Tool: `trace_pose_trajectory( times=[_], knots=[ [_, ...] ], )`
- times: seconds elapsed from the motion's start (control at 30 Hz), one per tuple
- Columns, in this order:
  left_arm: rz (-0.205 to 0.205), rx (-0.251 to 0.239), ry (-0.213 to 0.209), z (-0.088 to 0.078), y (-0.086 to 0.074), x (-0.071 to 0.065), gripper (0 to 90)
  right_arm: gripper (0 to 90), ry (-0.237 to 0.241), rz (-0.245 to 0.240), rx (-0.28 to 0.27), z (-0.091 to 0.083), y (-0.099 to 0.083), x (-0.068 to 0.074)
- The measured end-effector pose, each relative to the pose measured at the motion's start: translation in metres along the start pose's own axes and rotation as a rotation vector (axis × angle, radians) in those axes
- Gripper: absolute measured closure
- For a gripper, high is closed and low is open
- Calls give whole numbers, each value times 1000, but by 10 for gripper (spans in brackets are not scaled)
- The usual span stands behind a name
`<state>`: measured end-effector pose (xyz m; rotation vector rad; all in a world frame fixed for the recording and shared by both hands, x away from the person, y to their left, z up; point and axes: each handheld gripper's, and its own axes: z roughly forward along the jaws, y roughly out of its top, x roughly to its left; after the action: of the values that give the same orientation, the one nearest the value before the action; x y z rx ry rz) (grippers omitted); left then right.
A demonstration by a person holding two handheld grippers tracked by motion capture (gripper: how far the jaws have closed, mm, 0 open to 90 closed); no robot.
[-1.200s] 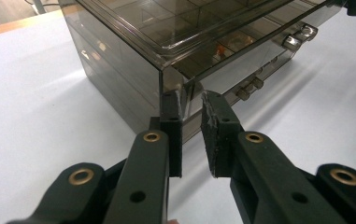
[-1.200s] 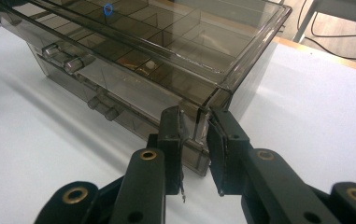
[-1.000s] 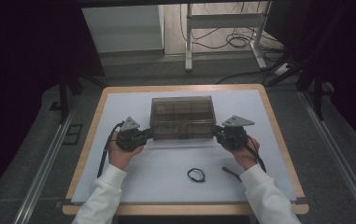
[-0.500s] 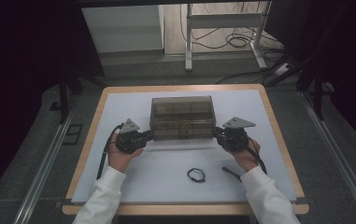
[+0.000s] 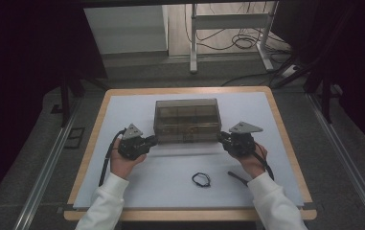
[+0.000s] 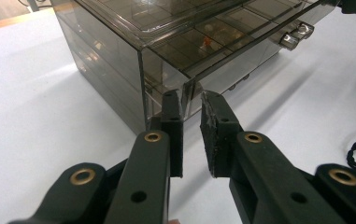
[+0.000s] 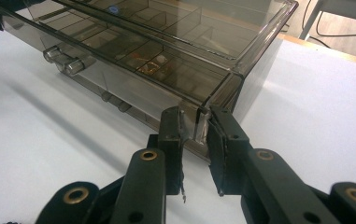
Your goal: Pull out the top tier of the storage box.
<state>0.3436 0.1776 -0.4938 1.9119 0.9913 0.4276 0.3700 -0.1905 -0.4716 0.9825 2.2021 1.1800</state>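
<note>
A: Where does the smoked plastic drawer box [image 5: 187, 120] sit?

B: Toward the middle of the worktop [image 5: 122, 103], a little nearer its far edge, with the knobs facing the near edge.

A: And the tools?

B: The left tool [image 6: 192, 100] is narrowed onto the box's near left corner edge. The right tool [image 7: 193, 120] pinches the near right corner edge the same way. Each has hold of a thin clear wall.

A: How should this step go?

B: I'd keep both grips even and move the box level; pulling one side harder would probably twist it. The black cord loop [image 5: 201, 179] near the near edge stays clear.
</note>
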Motion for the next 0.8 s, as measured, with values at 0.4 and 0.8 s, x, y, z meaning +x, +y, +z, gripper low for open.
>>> trace_pose_trajectory(
  times=[0.4, 0.8],
  knots=[
    [5, 1, -4, -3, -2, -3, 799, 759, 6, 5, -5, -4, -3, 2],
    [-5, -8, -13, -5, -5, -6, 800, 761, 10, 15, -10, -6, -6, 2]
  ],
)
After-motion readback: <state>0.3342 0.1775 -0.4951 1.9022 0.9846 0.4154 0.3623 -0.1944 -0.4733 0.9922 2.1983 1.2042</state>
